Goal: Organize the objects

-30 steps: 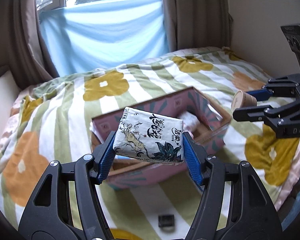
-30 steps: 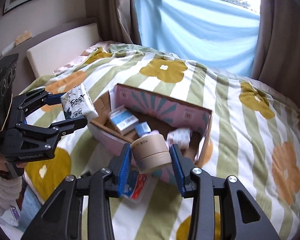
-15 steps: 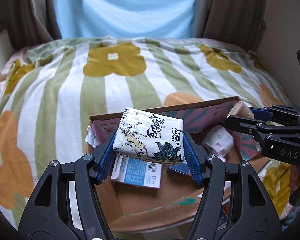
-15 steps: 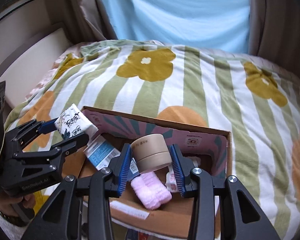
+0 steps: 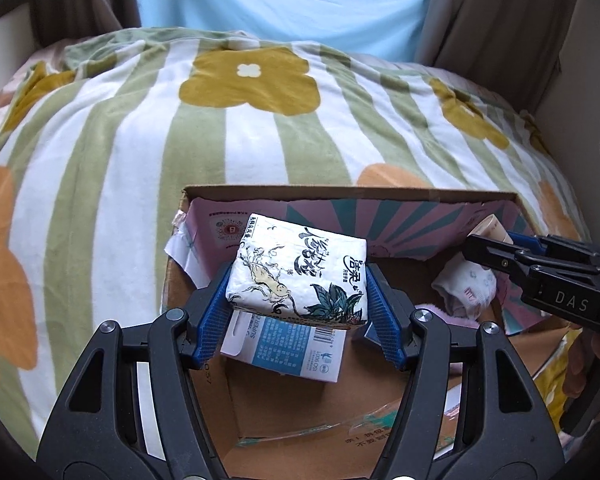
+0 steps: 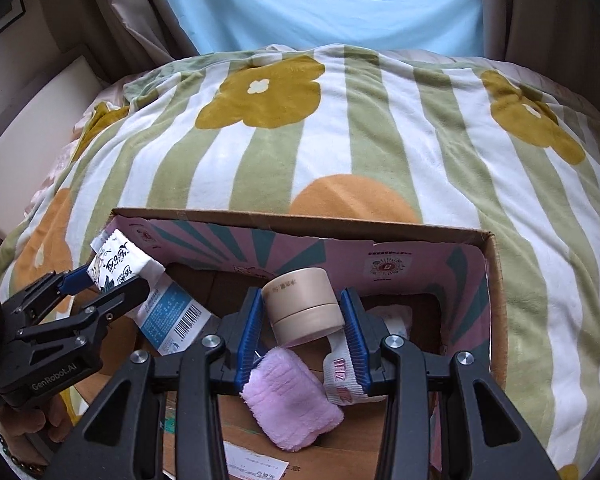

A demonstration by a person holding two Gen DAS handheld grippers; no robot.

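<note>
The left gripper (image 5: 298, 300) is closed on a soft white tissue pack printed with ink drawings and black calligraphy (image 5: 300, 276), its blue pads pressing the pack's two short ends. The pack hangs above the left half of an open cardboard box with a pink and teal sunburst lining (image 5: 340, 191), which sits on a bed under a green-and-white striped blanket with yellow and orange flowers (image 5: 148, 128). Directly beneath the pack lies a flat blue-and-white carton with a barcode (image 5: 292, 350).

The right gripper (image 6: 304, 316) is clamped on a short round beige jar with a lid seam around its middle (image 6: 302, 306), held over the box's right half. Below it rest a fluffy pink rolled cloth (image 6: 290, 400) and a white rolled cloth with a pink-lettered band (image 6: 342, 380).

The step in hand looks like the drop-off: both items are carried over the box and neither has been set down (the jar and the pack both appear clear of the contents, though the fisheye makes height hard to judge). The next move probably calls for lowering each item into a free patch of the box floor, the pack beside the carton rather than on top, then opening each gripper only once its load is supported, since the jar could roll off the soft cloths.
</note>
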